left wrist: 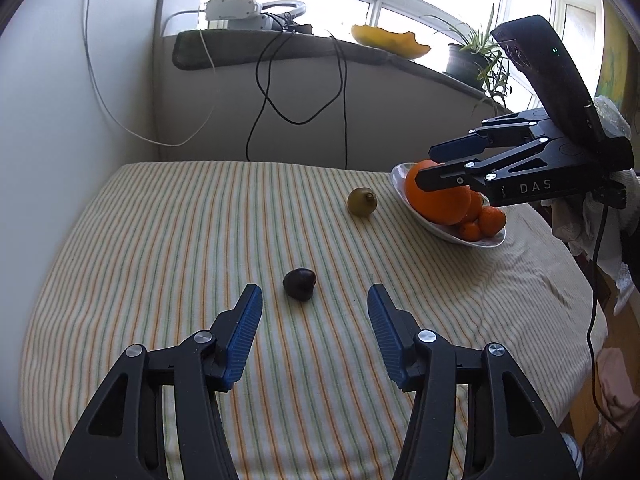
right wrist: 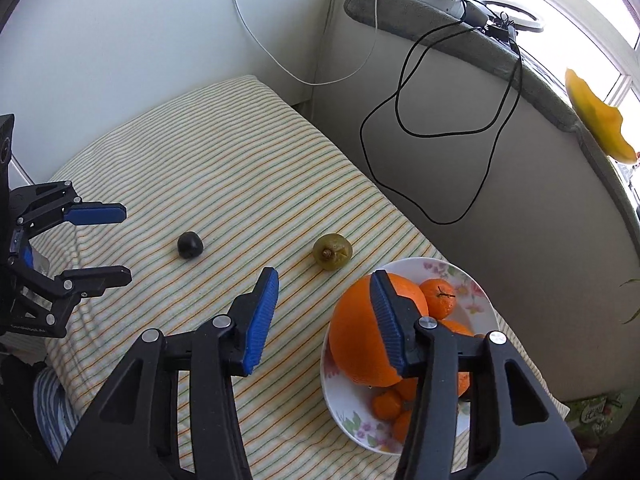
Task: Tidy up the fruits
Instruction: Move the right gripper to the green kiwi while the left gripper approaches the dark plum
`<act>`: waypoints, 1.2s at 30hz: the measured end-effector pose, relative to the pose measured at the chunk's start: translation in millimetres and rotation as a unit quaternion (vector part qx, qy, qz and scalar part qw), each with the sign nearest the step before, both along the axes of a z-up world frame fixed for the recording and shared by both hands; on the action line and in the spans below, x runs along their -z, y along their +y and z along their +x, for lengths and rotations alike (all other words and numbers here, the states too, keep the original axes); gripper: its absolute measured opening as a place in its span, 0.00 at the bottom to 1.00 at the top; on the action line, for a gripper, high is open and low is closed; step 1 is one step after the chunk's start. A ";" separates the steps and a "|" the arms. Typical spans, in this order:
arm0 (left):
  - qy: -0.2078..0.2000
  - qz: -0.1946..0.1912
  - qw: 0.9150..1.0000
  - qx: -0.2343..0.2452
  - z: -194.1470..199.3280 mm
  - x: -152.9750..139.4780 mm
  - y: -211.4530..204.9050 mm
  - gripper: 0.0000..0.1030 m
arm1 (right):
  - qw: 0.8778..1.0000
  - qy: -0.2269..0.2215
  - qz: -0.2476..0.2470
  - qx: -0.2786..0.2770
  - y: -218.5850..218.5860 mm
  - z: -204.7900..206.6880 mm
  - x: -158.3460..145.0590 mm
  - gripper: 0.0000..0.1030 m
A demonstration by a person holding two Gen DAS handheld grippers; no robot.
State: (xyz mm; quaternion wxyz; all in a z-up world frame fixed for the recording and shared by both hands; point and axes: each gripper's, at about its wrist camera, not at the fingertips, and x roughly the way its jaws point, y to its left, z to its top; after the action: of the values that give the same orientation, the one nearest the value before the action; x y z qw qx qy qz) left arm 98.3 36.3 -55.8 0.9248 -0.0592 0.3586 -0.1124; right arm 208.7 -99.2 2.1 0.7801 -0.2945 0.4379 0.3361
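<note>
Looks like a lived-in home, a sunny room corner by a window. Striped cloth in green, orange and cream over the table; floral china bowl of oranges and small mandarins on it. Grey-padded windowsill carrying a potted plant, a yellow dish, a white power strip and a ring light. Black cable and white cable trailing loose down the plain wall. Laundry-like cloths heaped at the table's right edge.
</note>
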 end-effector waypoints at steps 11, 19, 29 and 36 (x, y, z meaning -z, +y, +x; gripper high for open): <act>0.010 -0.005 1.000 0.007 18.6 6.0 1.7 0.47 | 0.996 0.022 -0.063 -0.054 35.4 24.1 25.1 0.46; 0.025 -0.005 1.000 0.009 31.8 17.1 2.9 0.46 | 0.992 0.043 -0.091 -0.074 53.2 45.3 43.9 0.46; 0.038 0.004 0.999 0.019 44.4 27.5 -3.8 0.46 | 0.986 0.051 -0.133 -0.086 62.1 51.1 65.0 0.46; 0.049 0.000 0.999 0.018 49.9 31.5 -3.2 0.43 | 0.980 0.061 -0.164 -0.098 66.8 54.0 77.5 0.44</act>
State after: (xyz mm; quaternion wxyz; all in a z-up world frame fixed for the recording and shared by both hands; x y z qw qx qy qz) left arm 148.2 33.1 -87.3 0.9037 -0.0585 0.4048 -0.1264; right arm 262.6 -32.4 -75.4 0.6567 -0.4387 0.5026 0.3517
